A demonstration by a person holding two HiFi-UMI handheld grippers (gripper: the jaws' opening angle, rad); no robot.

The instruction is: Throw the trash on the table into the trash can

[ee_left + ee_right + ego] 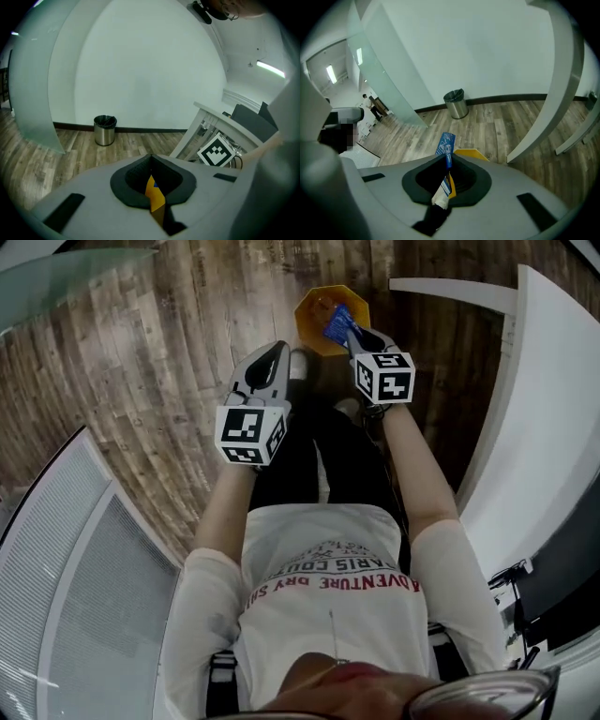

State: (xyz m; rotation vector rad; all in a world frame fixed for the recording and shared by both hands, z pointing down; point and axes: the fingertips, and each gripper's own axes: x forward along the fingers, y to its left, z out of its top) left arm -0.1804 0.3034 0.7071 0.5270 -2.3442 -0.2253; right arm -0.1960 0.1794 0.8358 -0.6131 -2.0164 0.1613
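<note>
Above the orange trash can [311, 320] the right gripper [351, 334] is pinching a seemingly light, limp blue wrapper [336, 322] by its end, the left gripper [274, 356] hovering closed and empty beside it

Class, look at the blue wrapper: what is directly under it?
Under the blue wrapper, held by the right tool, an orange bin stands on the wooden floor. Wrapper and tool cover much of the bin's inside.

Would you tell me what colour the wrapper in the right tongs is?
Blue wrapper, white print; best in right gripper view.
</note>
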